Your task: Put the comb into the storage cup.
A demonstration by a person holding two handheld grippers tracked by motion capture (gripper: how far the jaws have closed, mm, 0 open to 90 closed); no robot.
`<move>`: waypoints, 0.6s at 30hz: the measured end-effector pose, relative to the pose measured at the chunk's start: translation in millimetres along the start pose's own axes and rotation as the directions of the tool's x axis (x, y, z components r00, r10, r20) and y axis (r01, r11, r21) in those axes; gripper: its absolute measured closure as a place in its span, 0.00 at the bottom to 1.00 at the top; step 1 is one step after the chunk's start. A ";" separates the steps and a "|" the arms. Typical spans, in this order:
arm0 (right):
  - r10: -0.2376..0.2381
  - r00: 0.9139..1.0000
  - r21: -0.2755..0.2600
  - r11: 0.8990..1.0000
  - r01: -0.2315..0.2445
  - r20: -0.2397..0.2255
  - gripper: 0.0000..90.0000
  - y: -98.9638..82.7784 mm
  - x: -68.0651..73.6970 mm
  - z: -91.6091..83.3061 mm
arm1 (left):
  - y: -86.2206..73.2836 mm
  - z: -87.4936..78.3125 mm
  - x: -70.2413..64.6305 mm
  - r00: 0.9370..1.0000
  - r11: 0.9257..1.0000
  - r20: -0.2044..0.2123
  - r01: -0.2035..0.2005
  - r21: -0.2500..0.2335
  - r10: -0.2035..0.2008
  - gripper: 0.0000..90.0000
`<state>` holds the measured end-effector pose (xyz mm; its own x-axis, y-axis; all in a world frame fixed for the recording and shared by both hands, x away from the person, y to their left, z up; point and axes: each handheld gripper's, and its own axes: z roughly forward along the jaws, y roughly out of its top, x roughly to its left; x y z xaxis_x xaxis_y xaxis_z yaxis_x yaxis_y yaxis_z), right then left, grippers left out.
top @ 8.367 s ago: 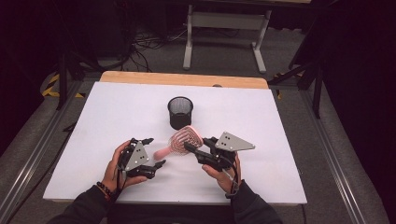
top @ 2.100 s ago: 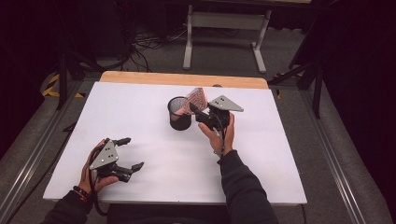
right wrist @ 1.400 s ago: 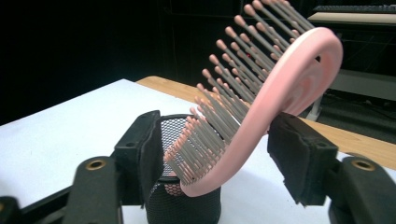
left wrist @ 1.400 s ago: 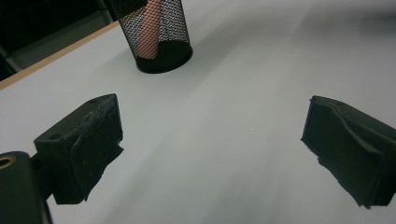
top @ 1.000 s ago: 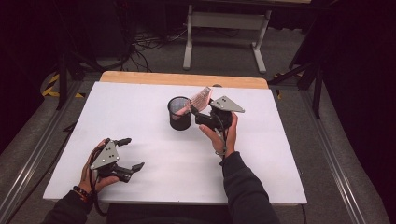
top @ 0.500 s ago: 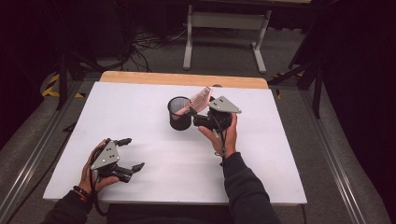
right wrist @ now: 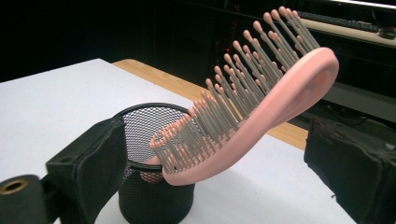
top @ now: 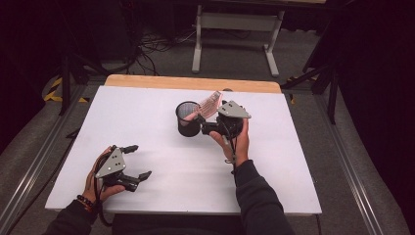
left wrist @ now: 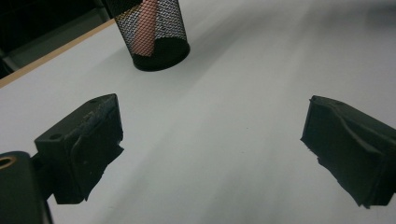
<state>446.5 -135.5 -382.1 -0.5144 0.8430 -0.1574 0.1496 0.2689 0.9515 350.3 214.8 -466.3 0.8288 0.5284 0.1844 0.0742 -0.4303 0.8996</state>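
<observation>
Beside the cup (top: 187, 119), right gripper (top: 201, 123) jaws just opened.

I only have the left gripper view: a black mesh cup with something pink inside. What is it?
Observer: A pink hairbrush. Its handle end sits in the mesh cup, and its bristled head leans out over the rim.
Operator: Is the right gripper holding it?
Observer: No. The right gripper has just been opening its jaws. They stand wide on either side of the hairbrush, with the pads off it.
Operator: Which way do the bristles face?
Observer: Upward, as the right gripper view shows them.
</observation>
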 end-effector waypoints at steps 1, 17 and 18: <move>0.000 1.000 0.001 1.000 0.000 0.000 0.07 -0.1 0.0 0.1 | -0.1 0.0 0.0 1.000 1.000 -0.001 0.001 -0.001 -0.001 0.07; -0.005 1.000 -0.023 1.000 0.005 0.006 0.07 1.6 -0.7 -5.2 | 0.0 0.0 -0.1 1.000 1.000 0.001 -0.001 0.001 0.001 0.07; -0.006 1.000 -0.025 1.000 0.006 0.005 0.07 1.5 -1.0 -5.3 | 0.0 0.1 -0.1 1.000 1.000 0.000 -0.001 0.001 0.001 0.07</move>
<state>442.8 -138.5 -379.1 -0.5107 0.8439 -0.1642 0.1255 0.2621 0.9569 350.2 214.7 -466.4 0.8287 0.5281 0.1853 0.0739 -0.4314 0.8991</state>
